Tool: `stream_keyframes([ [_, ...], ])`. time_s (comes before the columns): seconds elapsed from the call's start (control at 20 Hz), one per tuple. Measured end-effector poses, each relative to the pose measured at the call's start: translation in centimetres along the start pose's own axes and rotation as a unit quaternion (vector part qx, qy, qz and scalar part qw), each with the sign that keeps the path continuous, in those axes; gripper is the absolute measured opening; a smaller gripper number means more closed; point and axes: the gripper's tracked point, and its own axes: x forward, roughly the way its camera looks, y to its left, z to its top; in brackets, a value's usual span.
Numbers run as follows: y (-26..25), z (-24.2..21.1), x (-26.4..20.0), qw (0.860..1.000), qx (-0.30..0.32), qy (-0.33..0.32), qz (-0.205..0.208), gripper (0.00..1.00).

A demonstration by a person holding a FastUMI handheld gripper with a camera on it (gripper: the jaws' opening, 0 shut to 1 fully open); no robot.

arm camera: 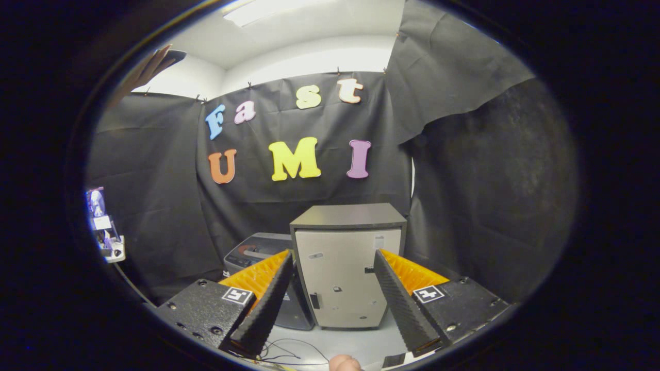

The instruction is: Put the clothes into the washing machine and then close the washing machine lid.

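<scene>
So the tool (332, 263) is held up in the air with its two fingers spread wide apart, nothing gripped between them, just empty space. Looking through that gap you see a boxy grey cabinet (346, 265) standing upright on the white tabletop (356, 342), door facing us, with a darker flat top and a small latch or handle low on the left side of the door. It looks more like a little safe or mini cabinet than anything else, hard to say for sure.

The washing machine (258, 248) is right beside that cabinet on its left, tucked partly behind the tool's left finger (265, 304). It's a low grey unit and you can make out a control panel on its top side with some reddish marking. Can't tell from here whether its lid is up or down, the finger covers too much of it. The two units look like they're touching or nearly so.

A few thin dark wires (289, 350) trail across the tabletop just ahead of the left finger. Right at the bottom, between the fingers, a bit of a person's fingertip (344, 363) pokes into view

Behind everything hangs the black cloth wall (154, 206), with a white ceiling above it
</scene>
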Motion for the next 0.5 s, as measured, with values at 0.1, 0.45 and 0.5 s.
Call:
stream_keyframes([
  [0.1,-0.16,-0.06,0.11,1.0,-0.002,0.001,-0.001,0.98],
  [0.45,-0.39,-0.17,0.09,1.0,-0.002,0.004,-0.006,0.98],
  [0.5,-0.42,-0.29,0.04,1.0,-0.002,0.006,-0.007,0.98],
])
